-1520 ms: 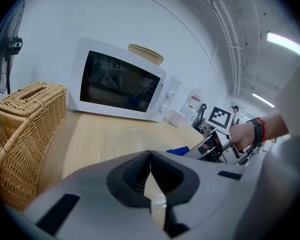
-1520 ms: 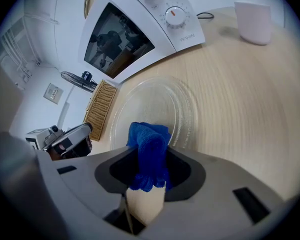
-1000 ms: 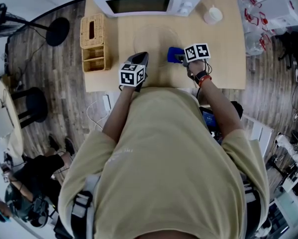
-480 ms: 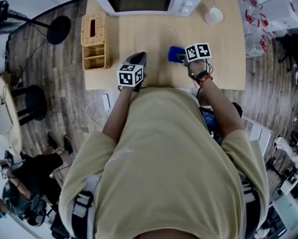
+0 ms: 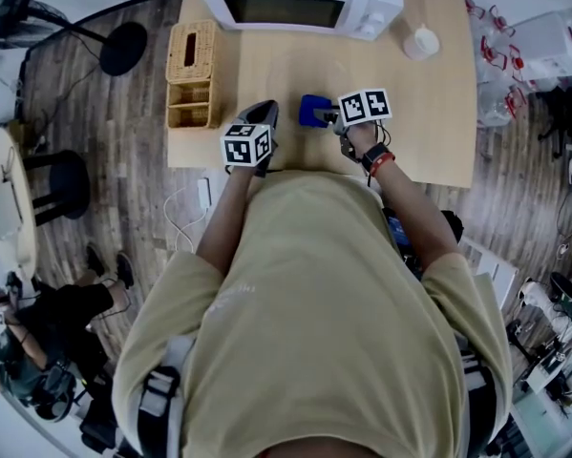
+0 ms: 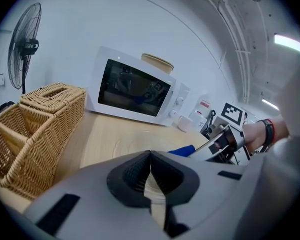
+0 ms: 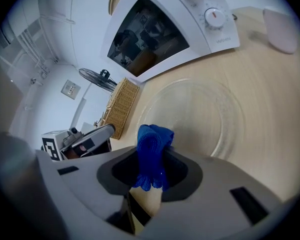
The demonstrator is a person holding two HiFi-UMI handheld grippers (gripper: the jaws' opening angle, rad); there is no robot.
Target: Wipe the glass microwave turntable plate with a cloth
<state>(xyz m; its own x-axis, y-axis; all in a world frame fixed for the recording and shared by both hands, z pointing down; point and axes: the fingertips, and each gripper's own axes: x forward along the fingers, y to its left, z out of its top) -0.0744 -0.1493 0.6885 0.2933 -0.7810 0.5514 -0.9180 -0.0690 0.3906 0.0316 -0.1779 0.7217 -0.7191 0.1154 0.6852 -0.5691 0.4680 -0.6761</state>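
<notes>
The clear glass turntable plate (image 7: 200,115) lies flat on the wooden table (image 5: 429,113) in front of the microwave; its rings show faintly in the left gripper view (image 6: 120,143). My right gripper (image 7: 150,160) is shut on a bunched blue cloth (image 7: 152,151), low over the plate's near edge. From the head view the cloth (image 5: 314,111) sticks out just left of the right gripper (image 5: 329,113). My left gripper (image 5: 264,114) sits close beside it at the plate's near left. Its jaws (image 6: 150,156) meet, and I see nothing between them.
A white microwave (image 5: 300,3) with its door shut stands at the back of the table. A wicker basket (image 5: 192,74) sits at the left edge, a small white cup (image 5: 422,41) at the back right. A fan (image 6: 24,49) stands off the table to the left.
My right gripper has carried the blue cloth leftward, closer to the left gripper. The left gripper has barely moved. The head camera has shifted a little.
</notes>
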